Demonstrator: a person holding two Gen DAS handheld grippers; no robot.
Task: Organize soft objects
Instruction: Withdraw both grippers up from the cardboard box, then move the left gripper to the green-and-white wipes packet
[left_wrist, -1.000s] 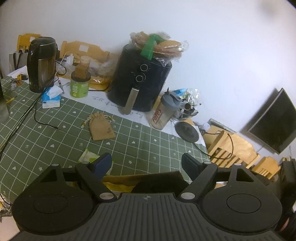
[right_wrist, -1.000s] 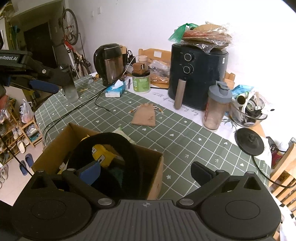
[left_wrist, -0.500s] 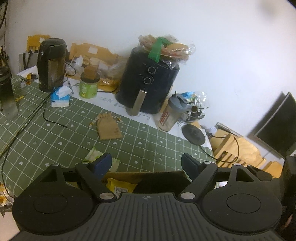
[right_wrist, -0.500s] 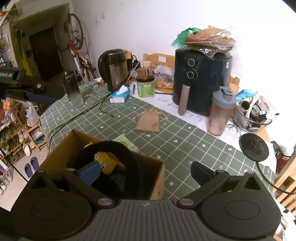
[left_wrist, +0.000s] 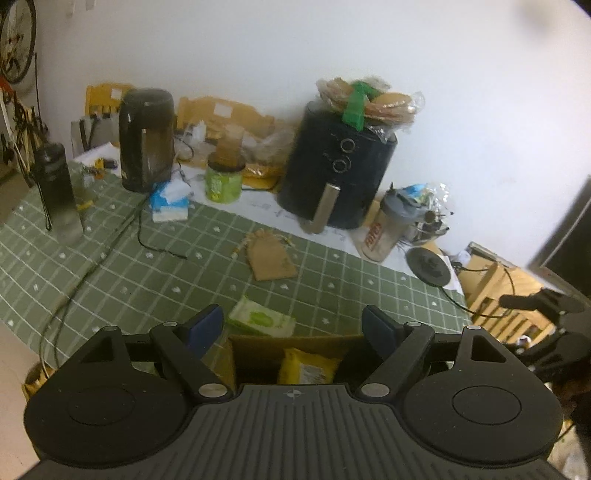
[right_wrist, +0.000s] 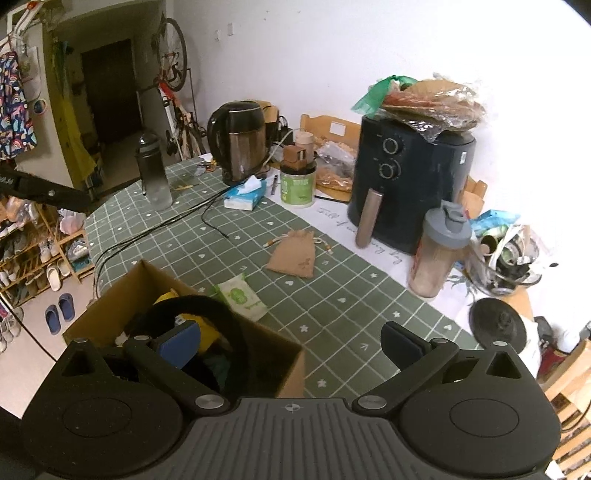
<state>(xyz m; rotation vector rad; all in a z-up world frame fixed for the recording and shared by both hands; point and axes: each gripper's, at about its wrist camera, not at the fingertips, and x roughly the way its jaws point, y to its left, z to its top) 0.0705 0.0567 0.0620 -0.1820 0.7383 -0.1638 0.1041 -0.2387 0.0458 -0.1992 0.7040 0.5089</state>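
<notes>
Left hand-held gripper (left_wrist: 293, 326) open, wipes pack (left_wrist: 261, 317) just beyond, cardboard box (left_wrist: 255, 354) below

A white wall (right_wrist: 314, 55) is seen behind the green-checked surface (right_wrist: 332, 306), with a dark doorway (right_wrist: 107, 92), a hung bicycle (right_wrist: 173, 55) and a shoe rack (right_wrist: 33, 254) at the left.

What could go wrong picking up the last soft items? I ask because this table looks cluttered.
1. The black cable ends close to the brown pouch; reaching in could snag it.
2. The shaker bottle stands just beyond the pouch and might tip.
3. The wipes pack lies against the cardboard box, leaving the open right gripper little room.
</notes>
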